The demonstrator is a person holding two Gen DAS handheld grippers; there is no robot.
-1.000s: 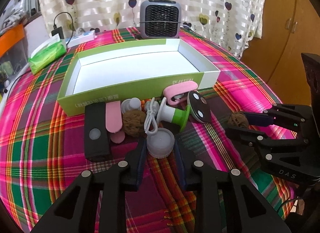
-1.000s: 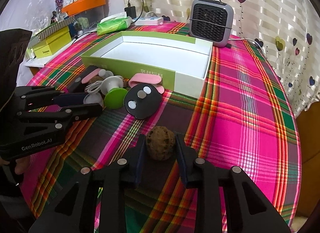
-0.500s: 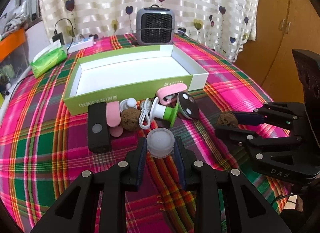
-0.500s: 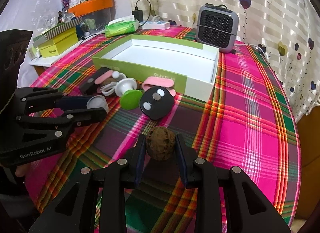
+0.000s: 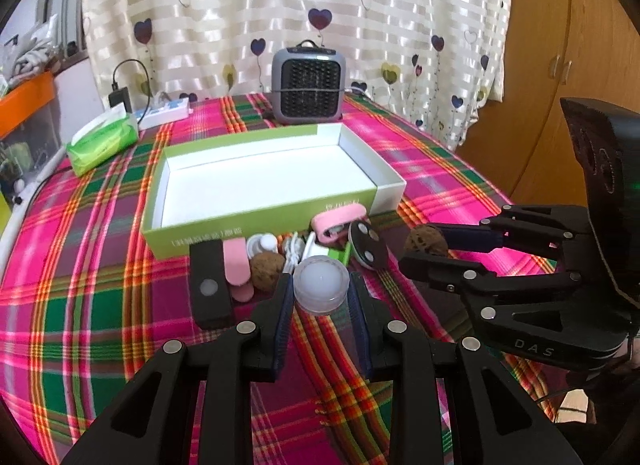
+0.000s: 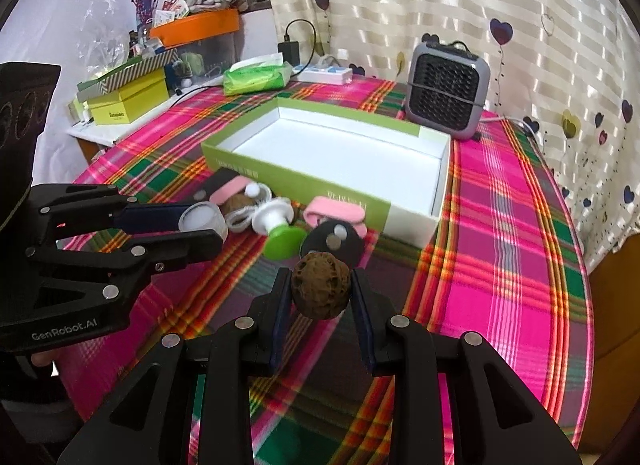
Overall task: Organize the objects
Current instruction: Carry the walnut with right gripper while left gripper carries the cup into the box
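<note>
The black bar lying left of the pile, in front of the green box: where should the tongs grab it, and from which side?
Probably best across the narrow width of the black bar, near its middle by the pale round button, coming from above. It lies flat and long, its far end close to the green box. The pink strip sits close on one side, so that finger has little room.

Pink-green plaid tablecloth (image 5: 100, 305), green box (image 5: 256, 225)
</note>
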